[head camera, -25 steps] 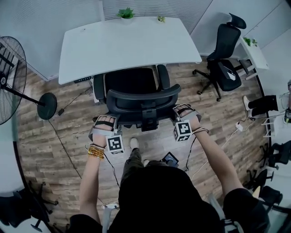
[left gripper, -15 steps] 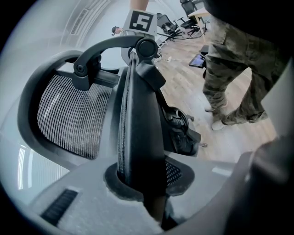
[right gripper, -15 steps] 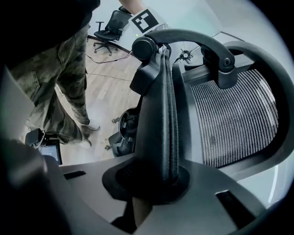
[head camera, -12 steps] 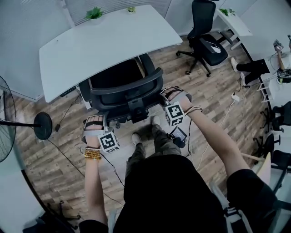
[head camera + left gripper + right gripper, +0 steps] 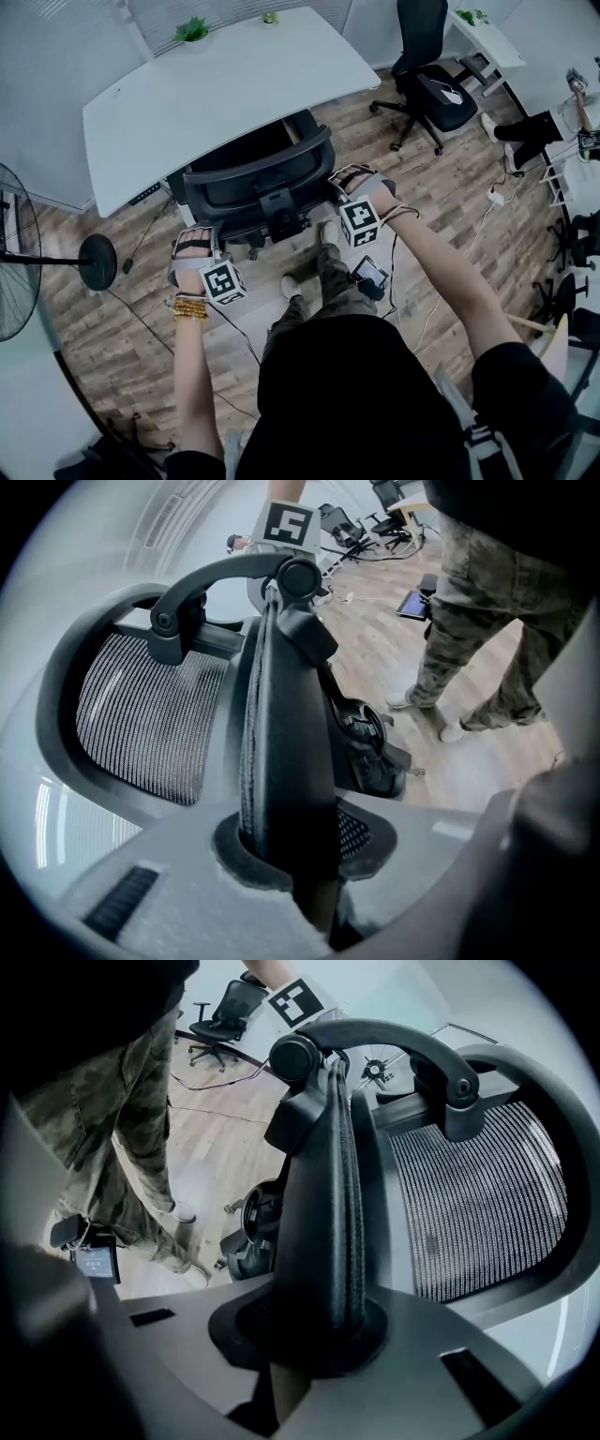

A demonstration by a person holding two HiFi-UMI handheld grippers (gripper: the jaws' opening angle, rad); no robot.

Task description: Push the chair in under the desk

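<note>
Black chair (image 5: 258, 183) is sitting half under the tabletop (image 5: 216, 94) at twelve o'clock; left claw (image 5: 194, 236) and right claw (image 5: 349, 180) are clamping it by both sides. Pushing step, I judge: an even shove toward twelve seems needed.

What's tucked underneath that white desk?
The black chair has part of its seat under the white desk; its backrest sticks out, pinched by the left claw and right claw. The desktop hides the seat's front and anything beyond.

The person wears a black short-sleeved top (image 5: 356, 394), green-and-brown blotchy trousers (image 5: 330, 286) and pale shoes (image 5: 291, 285). A string of yellow beads (image 5: 190, 310) goes round the left wrist. The grey left gripper (image 5: 192, 239) and grey right gripper (image 5: 352, 178) each carry a white cube (image 5: 223, 281) with black square marks.
</note>
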